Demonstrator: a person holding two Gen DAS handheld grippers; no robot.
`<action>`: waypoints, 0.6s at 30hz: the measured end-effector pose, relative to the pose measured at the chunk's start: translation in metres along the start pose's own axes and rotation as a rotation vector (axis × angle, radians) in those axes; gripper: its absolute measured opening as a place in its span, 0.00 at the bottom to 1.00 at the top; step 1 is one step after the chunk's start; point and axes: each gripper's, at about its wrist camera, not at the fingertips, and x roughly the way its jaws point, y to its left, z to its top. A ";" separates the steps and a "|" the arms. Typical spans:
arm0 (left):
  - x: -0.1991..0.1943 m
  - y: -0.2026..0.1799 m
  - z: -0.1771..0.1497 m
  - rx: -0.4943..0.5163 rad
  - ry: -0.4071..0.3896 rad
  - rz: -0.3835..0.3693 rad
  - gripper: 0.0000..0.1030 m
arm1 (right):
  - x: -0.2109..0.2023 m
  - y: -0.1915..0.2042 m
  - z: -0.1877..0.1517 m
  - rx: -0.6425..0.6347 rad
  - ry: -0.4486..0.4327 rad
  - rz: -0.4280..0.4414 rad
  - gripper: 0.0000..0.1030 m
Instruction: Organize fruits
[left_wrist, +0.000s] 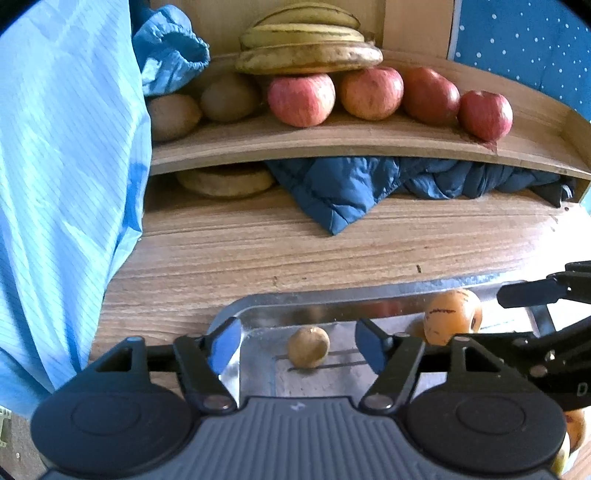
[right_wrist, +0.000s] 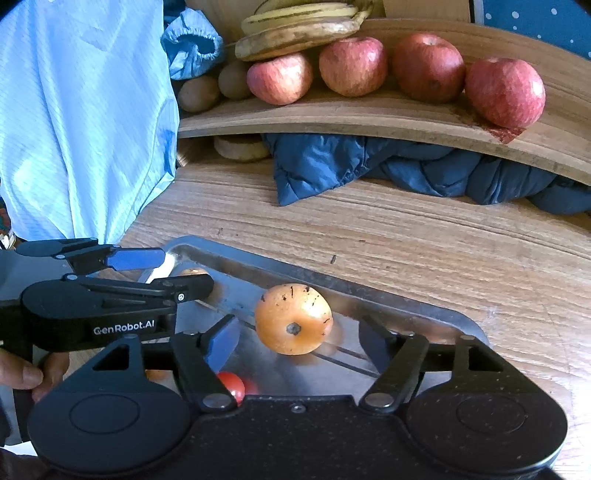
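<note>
Red fruit (right_wrist: 232, 384) half hidden behind right gripper (right_wrist: 299, 341) — unidentifiable.

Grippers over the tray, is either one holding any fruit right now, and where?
Nothing is held. The left gripper stands open around a small brown fruit, the right gripper around an orange fruit, pads touching neither.

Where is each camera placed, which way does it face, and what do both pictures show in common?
Left wrist: sits on the left gripper, open, facing down onto the metal tray and a small brown fruit.
Right wrist: sits on the right gripper, open, facing the orange fruit; the left gripper and a hand show.
Shared: tray, orange fruit, shelf with apples and bananas, blue jacket.
</note>
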 end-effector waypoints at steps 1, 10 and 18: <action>-0.001 0.000 0.001 -0.002 -0.005 0.004 0.78 | -0.001 0.000 0.000 -0.001 -0.005 -0.001 0.77; -0.006 0.001 0.006 -0.038 -0.036 0.090 0.94 | -0.016 -0.008 -0.002 0.007 -0.042 -0.032 0.91; -0.014 -0.001 0.005 -0.072 -0.038 0.136 0.96 | -0.032 -0.020 -0.009 0.028 -0.076 -0.074 0.99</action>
